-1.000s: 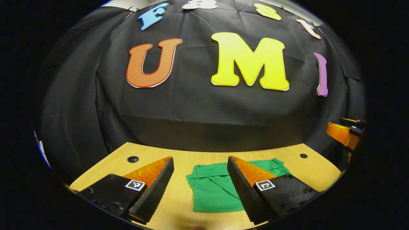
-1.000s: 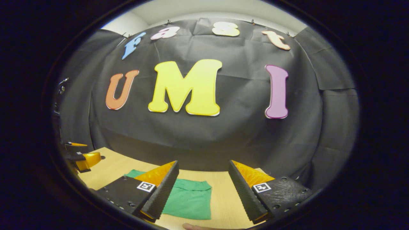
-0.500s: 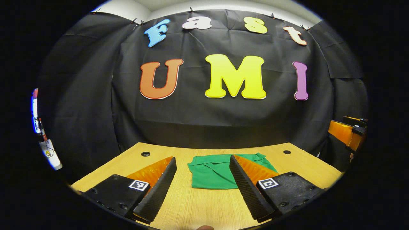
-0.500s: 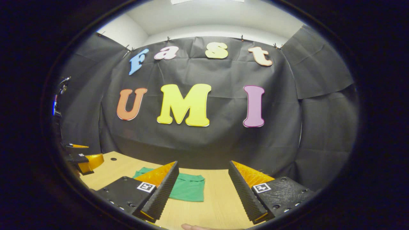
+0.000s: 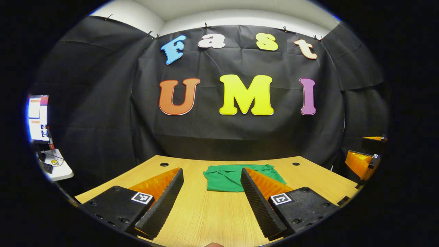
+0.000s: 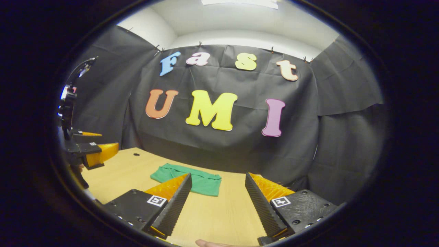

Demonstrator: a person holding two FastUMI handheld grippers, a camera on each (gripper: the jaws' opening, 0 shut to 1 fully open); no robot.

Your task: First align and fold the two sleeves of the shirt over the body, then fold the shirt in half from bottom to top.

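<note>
A green shirt [image 5: 228, 176] lies folded into a compact rectangle near the far edge of the wooden table [image 5: 212, 216]. In the right gripper view the shirt [image 6: 202, 181] sits left of centre. My left gripper [image 5: 211, 187] is open above the table's near part, well short of the shirt, nothing between its fingers. My right gripper [image 6: 217, 192] is open too, held back from the shirt and to its right. The left gripper [image 6: 94, 152] appears at the left edge of the right gripper view, and the right gripper [image 5: 363, 161] at the right edge of the left gripper view.
Two small round holes [image 5: 164, 164] [image 5: 296, 164] mark the table's far corners. The black cloth wall hangs just behind the far edge. A white side table [image 5: 55, 166] with a lit screen stands at the far left. A fingertip [image 6: 209, 243] shows at the bottom edge.
Both grippers have drawn back from the shirt and lifted, so the shirt looks smaller and farther off. Both stay open and the shirt lies still.
</note>
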